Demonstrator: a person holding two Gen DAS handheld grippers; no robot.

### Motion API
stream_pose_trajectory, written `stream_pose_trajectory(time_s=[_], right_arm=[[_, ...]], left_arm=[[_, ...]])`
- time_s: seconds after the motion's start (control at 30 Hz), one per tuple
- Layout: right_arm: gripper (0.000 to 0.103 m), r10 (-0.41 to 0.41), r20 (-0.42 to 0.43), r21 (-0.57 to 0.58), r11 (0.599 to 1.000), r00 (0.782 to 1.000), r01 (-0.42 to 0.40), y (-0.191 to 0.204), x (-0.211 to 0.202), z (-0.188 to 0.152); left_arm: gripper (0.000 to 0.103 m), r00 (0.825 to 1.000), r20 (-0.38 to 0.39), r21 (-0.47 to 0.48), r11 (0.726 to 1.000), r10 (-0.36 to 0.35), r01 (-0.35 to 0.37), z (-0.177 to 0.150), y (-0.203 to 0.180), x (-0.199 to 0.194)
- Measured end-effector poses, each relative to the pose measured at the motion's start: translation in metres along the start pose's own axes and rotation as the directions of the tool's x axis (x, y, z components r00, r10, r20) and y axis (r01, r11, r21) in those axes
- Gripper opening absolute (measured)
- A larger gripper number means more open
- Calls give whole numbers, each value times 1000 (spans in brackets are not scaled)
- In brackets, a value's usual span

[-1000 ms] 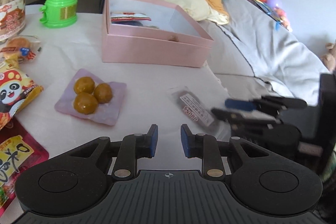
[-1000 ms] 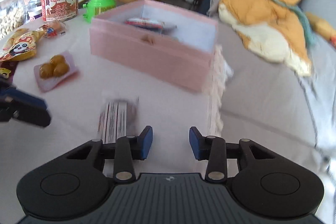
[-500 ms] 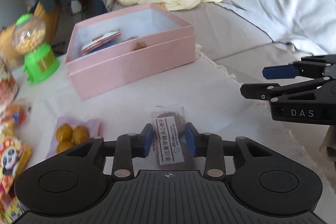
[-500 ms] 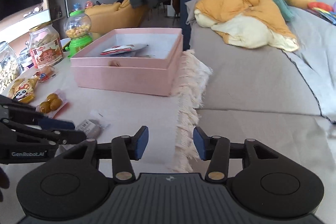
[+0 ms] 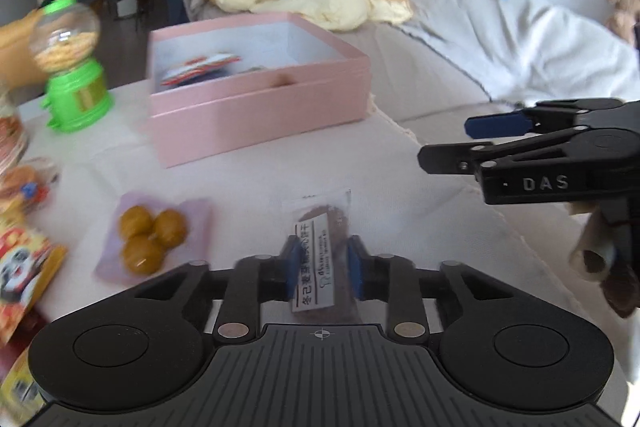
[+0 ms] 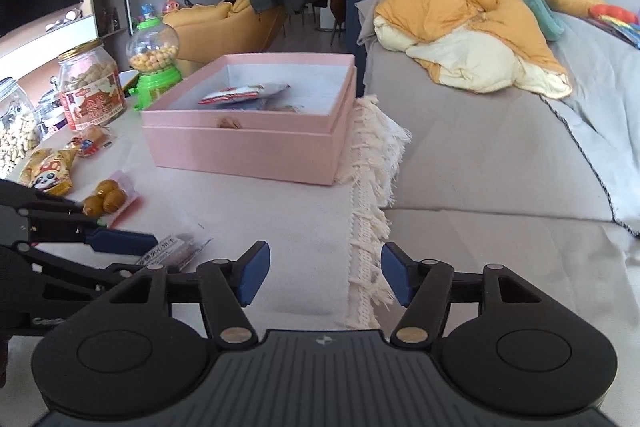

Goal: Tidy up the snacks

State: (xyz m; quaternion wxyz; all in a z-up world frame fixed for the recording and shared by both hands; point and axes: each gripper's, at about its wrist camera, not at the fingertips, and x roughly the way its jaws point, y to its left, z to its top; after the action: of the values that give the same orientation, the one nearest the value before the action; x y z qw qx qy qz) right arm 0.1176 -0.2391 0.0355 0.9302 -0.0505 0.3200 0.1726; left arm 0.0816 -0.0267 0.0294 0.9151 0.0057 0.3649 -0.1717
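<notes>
My left gripper [image 5: 322, 273] is shut on a clear-wrapped brown snack bar [image 5: 320, 259] with a white label, holding it just above the white tablecloth; the bar also shows in the right wrist view [image 6: 172, 251] between the left gripper's fingers [image 6: 120, 241]. The open pink box [image 5: 256, 87] stands behind it, with a red-and-white packet [image 5: 200, 65] inside. My right gripper [image 6: 324, 277] is open and empty near the table's fringed edge; it shows at the right in the left wrist view [image 5: 472, 143].
A lilac pack of three brown balls [image 5: 152, 235] lies left of the bar. A panda snack bag [image 5: 24, 267], a green candy dispenser [image 5: 72, 67] and peanut jars [image 6: 90, 91] stand at the left. A grey sofa [image 6: 480, 155] with orange bedding [image 6: 460, 27] is at the right.
My left gripper has closed on the snack bar and lifted it slightly, moving in toward the pink box. My right gripper has stayed open and shifted little.
</notes>
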Motion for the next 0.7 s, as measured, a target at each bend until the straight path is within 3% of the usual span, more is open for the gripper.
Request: stream_pose_trajectory(time_s=[0.1,0.23,0.37,0.43,0.57,0.7], right_arm=[[74,95,-3,-34,995,995,-95,20,1,12],[77,274,-50,-109,954,960,-278,65,19,29],[77,314,-94,-200,924,945,-327,117,48,42],[77,317,-119,-232,913,941,-337,137,63,46],[77,281,-128,-271,913,951,-306,152,77,57],[77,205,-83,-183,959,975,-217,121,71,69]], left_arm=[[18,996,84,-90,996,-3,11,-11,30,-47],[18,981,160,-210,975,110,-75,-18,74,-93],[17,958,192,-298,943,213,-150,-25,110,-117],[16,963,185,-318,939,196,-130,-28,120,-119],[18,988,146,-214,977,59,-27,-31,107,-102],[20,996,88,-23,999,27,-25,-21,63,-69]])
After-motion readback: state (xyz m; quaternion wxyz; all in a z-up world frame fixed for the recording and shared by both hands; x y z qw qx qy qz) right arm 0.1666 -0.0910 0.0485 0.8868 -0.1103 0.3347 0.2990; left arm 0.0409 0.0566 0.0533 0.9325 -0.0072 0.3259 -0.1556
